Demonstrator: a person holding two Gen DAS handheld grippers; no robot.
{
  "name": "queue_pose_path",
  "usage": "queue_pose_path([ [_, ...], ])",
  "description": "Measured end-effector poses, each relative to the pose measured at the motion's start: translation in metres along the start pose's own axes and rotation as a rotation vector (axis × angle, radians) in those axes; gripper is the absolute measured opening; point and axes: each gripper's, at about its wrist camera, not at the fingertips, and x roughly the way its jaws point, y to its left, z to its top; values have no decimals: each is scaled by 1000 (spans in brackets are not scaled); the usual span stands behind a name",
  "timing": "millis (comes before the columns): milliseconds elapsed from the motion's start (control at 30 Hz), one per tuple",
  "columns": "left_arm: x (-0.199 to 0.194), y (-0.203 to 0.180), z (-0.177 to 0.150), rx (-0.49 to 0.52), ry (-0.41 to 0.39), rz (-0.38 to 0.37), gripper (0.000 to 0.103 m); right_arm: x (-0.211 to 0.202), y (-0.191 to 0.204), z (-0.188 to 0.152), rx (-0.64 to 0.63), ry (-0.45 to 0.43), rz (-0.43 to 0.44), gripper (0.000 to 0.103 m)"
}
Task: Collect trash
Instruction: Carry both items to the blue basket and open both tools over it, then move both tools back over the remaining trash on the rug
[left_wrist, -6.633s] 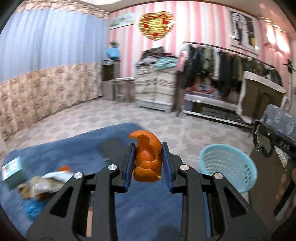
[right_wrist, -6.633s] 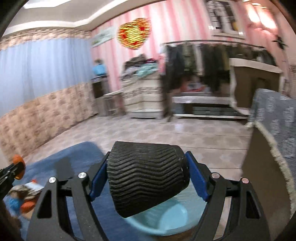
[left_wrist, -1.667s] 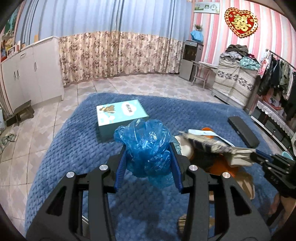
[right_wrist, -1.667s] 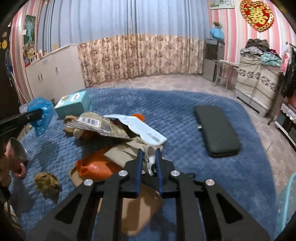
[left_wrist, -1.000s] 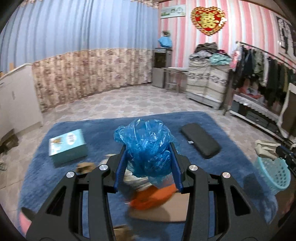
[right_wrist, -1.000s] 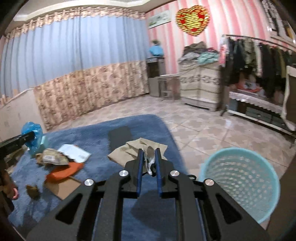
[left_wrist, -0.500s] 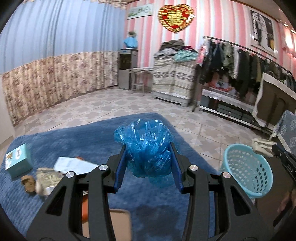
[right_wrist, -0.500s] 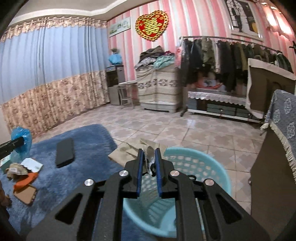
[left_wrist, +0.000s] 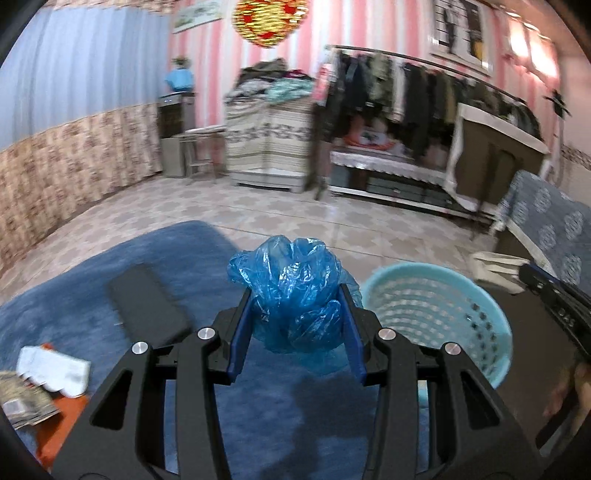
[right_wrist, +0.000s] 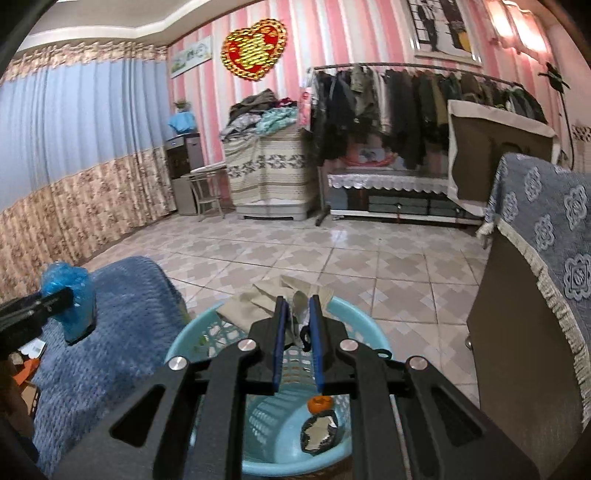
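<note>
Your left hand-held gripper (left_wrist: 297, 325) has its blue-padded jaws partly closed on a crumpled translucent blue plastic bag (left_wrist: 291, 291); the pads press its sides and the bulk bulges above the fingertips. The bag sits at frame centre in the left wrist view, over the edge of the deep blue textured rug (left_wrist: 74, 295). It lies just left of the pale turquoise perforated plastic basket (left_wrist: 436, 314), not over its rim.

Your right hand-held gripper (right_wrist: 297, 314) is pinched nearly shut on a thin, crumpled beige-grey sheet of paper or cloth (right_wrist: 258, 299); material not resolvable. The sheet fans out to the left beyond the fingertips. This gripper points down over the basket (right_wrist: 192, 339), with the sheet above the far rim.

Inside the basket, lower centre of the right wrist view: a small orange piece of peel (right_wrist: 319, 404) and a dark wrapper with a silvery face (right_wrist: 319, 435).

Lower left of the left wrist view: white paper (left_wrist: 55, 369), an orange scrap (left_wrist: 55, 424) and a flat black rectangular case (left_wrist: 147, 306) lie on the rug.
</note>
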Motion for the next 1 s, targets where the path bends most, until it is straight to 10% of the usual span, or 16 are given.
queue_pose_path([
  [200,44,-44,1,18,69,-151,43,4,-17,-1,44,5,-22,13],
  [567,94,-105,2,117,101,-180,45,21,-33,-7,79,38,-67,13],
  [733,91,-104,8,143,57,-139,78,25,-34,-11,90,47,-49,13],
  [1000,83,-82,20,125,5,-63,92,35,-21,-16,56,72,-33,13],
])
